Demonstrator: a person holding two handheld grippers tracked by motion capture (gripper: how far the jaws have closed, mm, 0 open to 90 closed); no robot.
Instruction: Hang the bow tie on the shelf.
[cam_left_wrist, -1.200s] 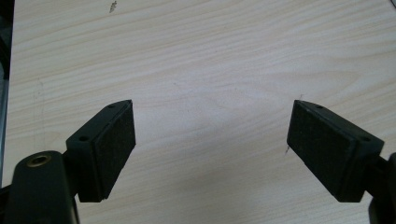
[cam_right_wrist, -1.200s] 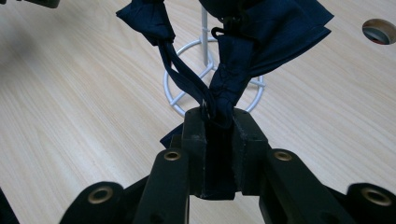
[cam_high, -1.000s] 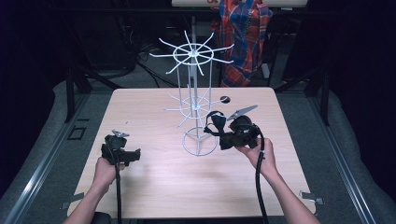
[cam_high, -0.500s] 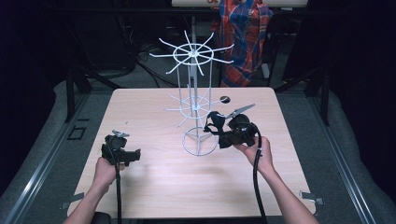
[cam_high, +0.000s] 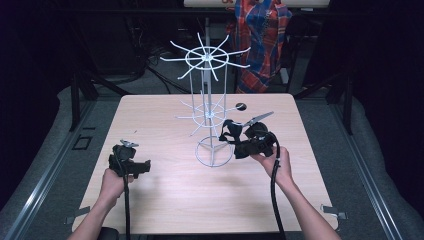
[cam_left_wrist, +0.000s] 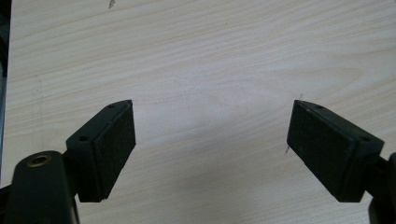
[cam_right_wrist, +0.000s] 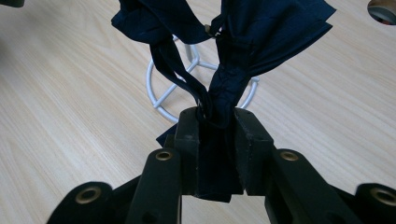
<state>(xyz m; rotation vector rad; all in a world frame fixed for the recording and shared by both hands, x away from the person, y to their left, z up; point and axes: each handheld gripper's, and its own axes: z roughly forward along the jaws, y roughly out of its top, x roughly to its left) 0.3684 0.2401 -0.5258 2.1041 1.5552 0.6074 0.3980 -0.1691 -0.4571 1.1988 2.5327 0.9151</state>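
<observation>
Jaws spread wide with bare wood between them, the left gripper (cam_high: 131, 162) sits low over the left part of the light wooden table (cam_high: 165, 195), held by the left hand (cam_high: 114, 181). At mid-table stands a white wire rack (cam_high: 209, 112) with spoked rings. Just right of its round base, the right gripper (cam_right_wrist: 218, 125) is clamped on a dark navy cloth (cam_right_wrist: 243, 42), lifted beside the rack. Dark floor and black frames surround the table.

Right gripper (cam_high: 231, 134) has edged left — toward the rack base (cam_high: 214, 152).
</observation>
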